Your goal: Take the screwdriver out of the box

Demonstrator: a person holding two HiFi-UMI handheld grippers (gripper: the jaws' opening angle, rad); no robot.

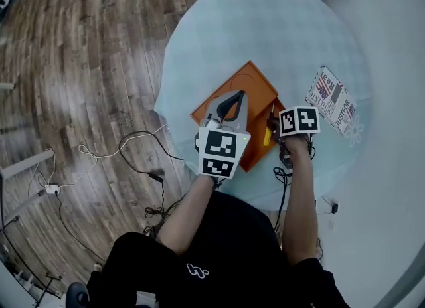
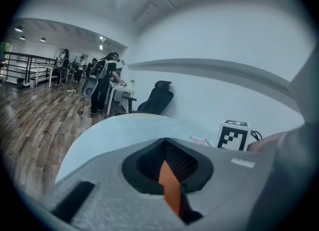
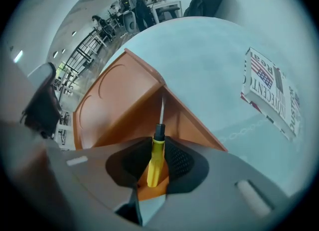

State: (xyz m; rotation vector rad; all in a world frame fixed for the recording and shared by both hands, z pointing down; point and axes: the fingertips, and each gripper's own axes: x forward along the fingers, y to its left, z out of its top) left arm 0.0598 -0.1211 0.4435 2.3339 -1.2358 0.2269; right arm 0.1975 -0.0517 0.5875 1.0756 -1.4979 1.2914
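An orange box (image 1: 249, 81) lies open on the round table (image 1: 279, 28). My left gripper (image 1: 229, 104) is shut on the thin edge of its raised lid (image 2: 170, 187), which shows as an orange strip between the pads. The screwdriver (image 3: 155, 160) has a yellow handle, a black collar and a thin metal shaft, and it points into the box (image 3: 124, 105). My right gripper (image 3: 155, 151) points steeply down at the box's right side, both pads against the handle. In the head view the screwdriver (image 1: 267, 135) shows as a yellow patch beside the right gripper (image 1: 272, 127).
A printed flag-pattern packet (image 1: 332, 97) lies on the table to the right of the box. Cables (image 1: 133, 147) trail across the wooden floor at the left. People and a black chair (image 2: 157, 98) are far off behind the table.
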